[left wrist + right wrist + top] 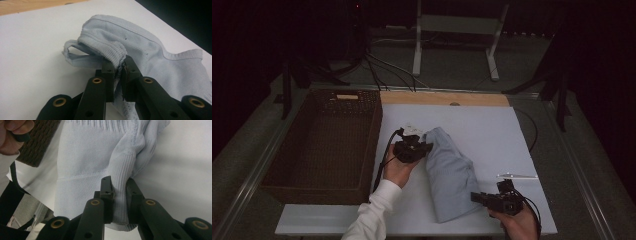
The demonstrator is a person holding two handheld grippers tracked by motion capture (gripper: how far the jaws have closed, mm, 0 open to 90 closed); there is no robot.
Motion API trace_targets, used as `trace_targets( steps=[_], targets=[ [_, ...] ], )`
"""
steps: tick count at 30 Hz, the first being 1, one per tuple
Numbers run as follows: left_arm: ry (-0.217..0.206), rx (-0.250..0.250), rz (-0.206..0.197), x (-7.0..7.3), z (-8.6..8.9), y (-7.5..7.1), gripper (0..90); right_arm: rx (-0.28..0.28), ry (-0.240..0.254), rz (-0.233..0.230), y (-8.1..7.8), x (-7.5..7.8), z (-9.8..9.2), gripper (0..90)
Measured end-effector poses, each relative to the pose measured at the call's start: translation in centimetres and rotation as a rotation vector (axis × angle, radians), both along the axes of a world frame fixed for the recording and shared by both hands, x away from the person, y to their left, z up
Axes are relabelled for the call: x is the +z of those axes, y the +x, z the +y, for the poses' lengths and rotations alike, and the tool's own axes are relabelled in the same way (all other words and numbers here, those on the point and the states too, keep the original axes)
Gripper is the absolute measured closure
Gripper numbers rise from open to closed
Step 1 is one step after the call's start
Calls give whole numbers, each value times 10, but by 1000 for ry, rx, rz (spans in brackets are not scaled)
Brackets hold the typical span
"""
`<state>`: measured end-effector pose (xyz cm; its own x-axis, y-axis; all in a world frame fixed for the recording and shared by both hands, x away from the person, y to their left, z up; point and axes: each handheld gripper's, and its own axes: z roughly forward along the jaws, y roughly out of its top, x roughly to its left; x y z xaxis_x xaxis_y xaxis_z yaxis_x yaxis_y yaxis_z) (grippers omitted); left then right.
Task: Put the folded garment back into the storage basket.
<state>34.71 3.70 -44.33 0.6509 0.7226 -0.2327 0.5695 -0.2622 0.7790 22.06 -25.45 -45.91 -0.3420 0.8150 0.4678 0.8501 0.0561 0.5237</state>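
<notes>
one pale blue garment, two tongs clamped on it, left tongs, right tongs, one basket

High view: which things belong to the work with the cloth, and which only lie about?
In the job:
- light blue garment
- left gripper, shut on its far end
- right gripper, shut on its near hem

Lying about:
- wicker basket
- white stand
- small white stick
</notes>
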Motion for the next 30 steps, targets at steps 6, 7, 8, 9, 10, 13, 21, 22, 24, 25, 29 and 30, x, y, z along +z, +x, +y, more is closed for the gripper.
trace_targets(
  steps=[6,7,8,9,10,13,21,22,24,25,29,30],
  targets=[
    [4,-4,-1,3,0,0,831,17,8,-2,2,3,7,805],
    [3,-5,0,4,1,1,831,19,8,-2,2,4,8,805],
    [-1,-4,2,4,1,1,831,23,6,-4,3,4,8,805],
    [-5,-5,3,5,1,1,831,23,8,-3,3,5,9,805],
    [-11,-6,7,6,2,1,831,23,11,-2,4,6,10,805],
    [-22,-10,12,8,2,2,831,30,23,-2,5,7,11,805],
    [-46,-22,18,14,4,3,831,41,34,-4,7,11,15,805],
    [-51,-21,20,15,5,4,831,44,37,-5,7,12,15,805],
    [-48,-23,21,17,5,4,831,47,39,-6,7,13,16,805],
    [-51,-23,22,18,5,4,831,49,40,-8,8,14,16,805],
    [-55,-28,19,22,6,5,831,57,47,-12,8,16,17,805],
    [-60,-25,16,23,6,5,831,58,50,-11,9,17,18,805]
  ],
)
